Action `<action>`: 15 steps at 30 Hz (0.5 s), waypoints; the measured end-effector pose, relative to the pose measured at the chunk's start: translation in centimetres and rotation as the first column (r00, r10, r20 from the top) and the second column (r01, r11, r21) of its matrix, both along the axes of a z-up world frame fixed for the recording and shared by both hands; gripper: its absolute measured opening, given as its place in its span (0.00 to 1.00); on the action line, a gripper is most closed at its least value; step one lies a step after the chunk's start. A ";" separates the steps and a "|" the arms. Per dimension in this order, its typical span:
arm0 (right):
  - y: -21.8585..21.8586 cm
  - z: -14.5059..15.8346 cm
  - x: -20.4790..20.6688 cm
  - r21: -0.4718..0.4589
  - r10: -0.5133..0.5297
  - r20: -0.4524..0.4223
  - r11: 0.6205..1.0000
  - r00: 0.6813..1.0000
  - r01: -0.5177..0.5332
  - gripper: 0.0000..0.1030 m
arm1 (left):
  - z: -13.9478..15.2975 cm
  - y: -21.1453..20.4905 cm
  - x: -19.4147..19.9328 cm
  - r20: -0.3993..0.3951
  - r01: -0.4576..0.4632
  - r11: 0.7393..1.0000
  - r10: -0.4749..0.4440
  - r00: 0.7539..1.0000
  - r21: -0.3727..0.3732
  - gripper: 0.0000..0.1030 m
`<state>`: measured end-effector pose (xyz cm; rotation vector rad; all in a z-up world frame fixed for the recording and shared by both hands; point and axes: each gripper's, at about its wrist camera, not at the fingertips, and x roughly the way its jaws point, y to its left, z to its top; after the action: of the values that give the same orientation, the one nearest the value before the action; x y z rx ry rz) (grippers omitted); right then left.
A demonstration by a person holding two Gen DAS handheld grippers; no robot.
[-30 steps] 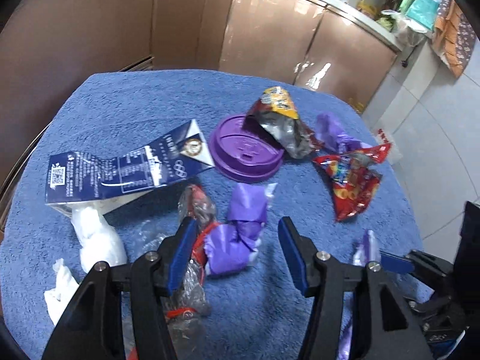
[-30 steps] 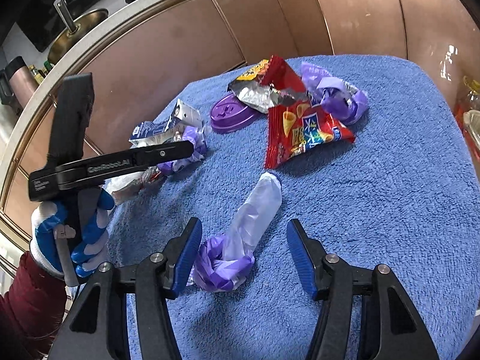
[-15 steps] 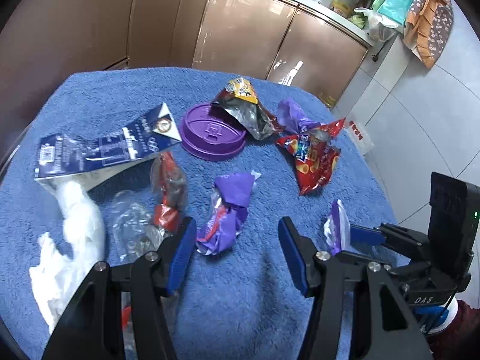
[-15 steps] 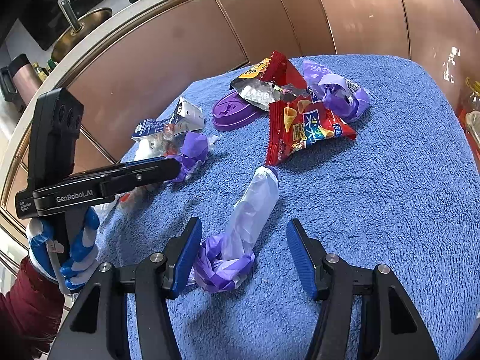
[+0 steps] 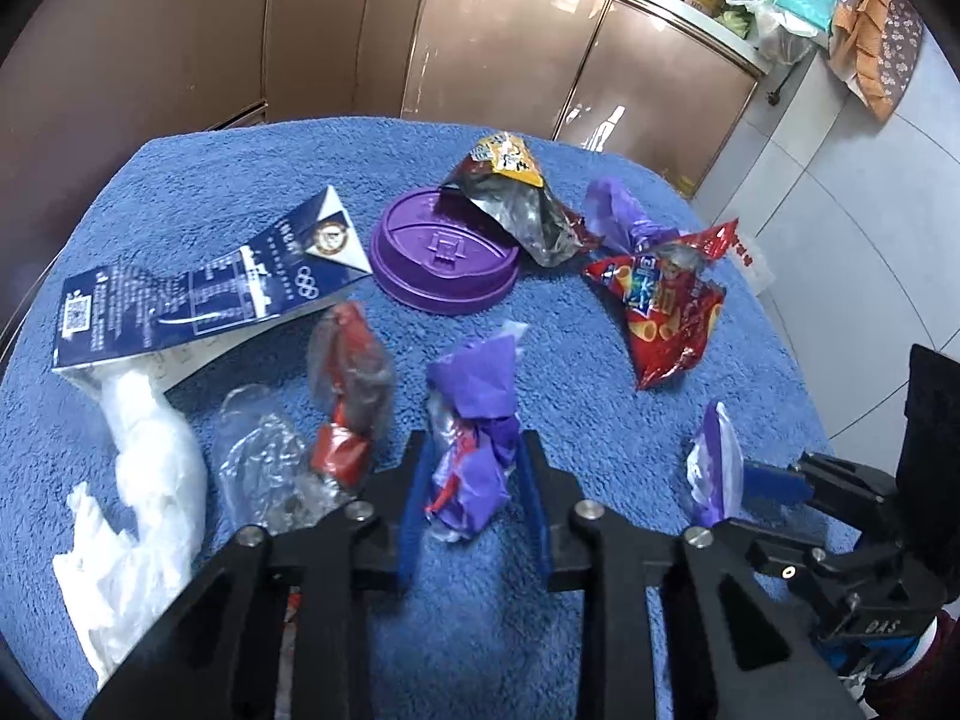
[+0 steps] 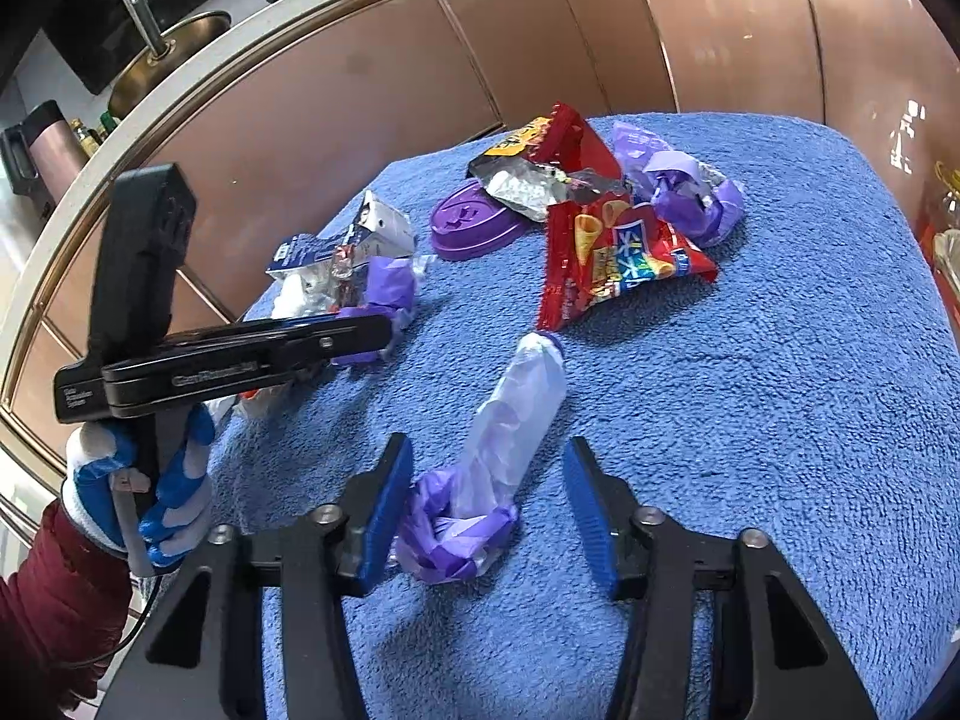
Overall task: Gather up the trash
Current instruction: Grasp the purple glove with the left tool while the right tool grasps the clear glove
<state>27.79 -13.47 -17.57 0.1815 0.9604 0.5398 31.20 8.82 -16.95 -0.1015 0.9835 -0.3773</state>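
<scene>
**Two purple wrappers, one in each hand-held gripper's reach**

The left hand-held gripper [image 5: 471, 495] has just been closing, and its blue pads now press both sides of a crumpled purple wrapper [image 5: 474, 432] lying on the blue towel [image 5: 600, 408] that covers the worktop. The wrapper's long axis runs straight away from the gripper, toward the purple lid [image 5: 441, 261]; only its near, bunched end is between the pads, while the flatter far end sticks out toward the lid.

The right hand-held gripper [image 6: 489, 507] has also just been closing, but its jaws stand apart. Between them lies a pale plastic sleeve [image 6: 510, 426] with a knotted purple end. That knot touches the left pad; the right pad is clear of it. The sleeve's long axis points away from the gripper and slightly right, toward the red snack bag [image 6: 612, 252], which lies on the near right side of the lid.

Judged from this, the left grip looks ready to lift; the right needs to close further on the knot. Both pieces are thin, crushed film, likely to slip or unfold when raised.
</scene>
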 end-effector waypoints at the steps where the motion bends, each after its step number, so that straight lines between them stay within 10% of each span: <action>1: 0.1 0.1 -0.1 -0.002 0.006 0.003 1.000 1.000 -0.006 0.42 | 0.0 -0.1 0.1 0.001 0.000 1.000 0.000 1.000 0.003 0.25; 8: 0.7 0.7 -0.9 -0.007 0.043 0.019 0.999 0.999 -0.043 0.16 | 0.6 -0.2 -0.6 0.012 -0.040 0.999 0.040 0.999 -0.006 0.21; 15: -0.6 2.4 -2.8 0.016 0.027 0.043 0.999 0.999 -0.028 0.16 | 2.5 0.1 -3.0 0.039 -0.062 0.997 0.064 0.997 -0.039 0.21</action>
<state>25.00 -14.08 -15.21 0.1713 0.9184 0.5747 28.21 8.92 -14.46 -0.1579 0.9314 -0.3388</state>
